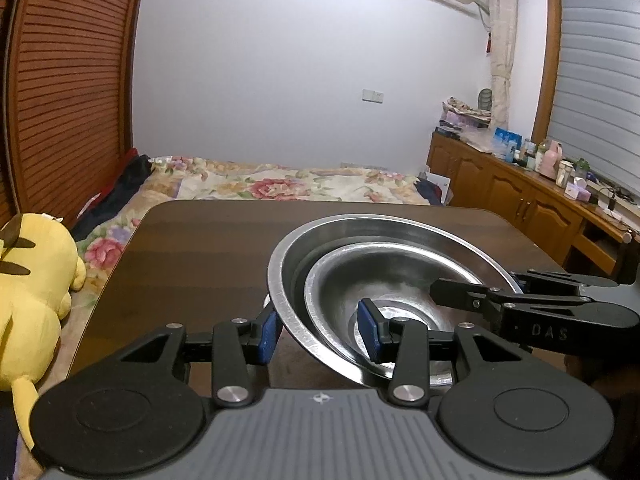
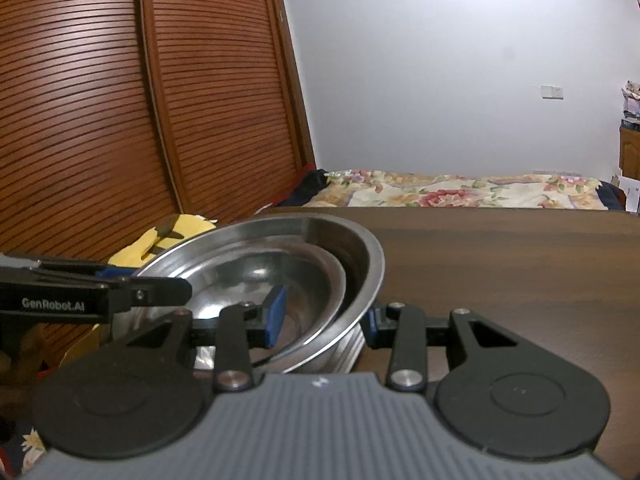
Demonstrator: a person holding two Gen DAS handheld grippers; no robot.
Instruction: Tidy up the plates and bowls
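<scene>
Left wrist view: left gripper point(image 1: 320, 332) and right gripper point(image 2: 324, 318) straddle the nested bowls' point(image 1: 384, 280) rim at six o'clock, tongs wide, unclamped, likely steadying the stack.

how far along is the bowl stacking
Done: the smaller steel bowl sits nested inside the larger bowl. In hand: the left tongs and right tongs each straddle the stack's rim, not clamped. Left: setting the stack down on the table; no plates in view.
</scene>
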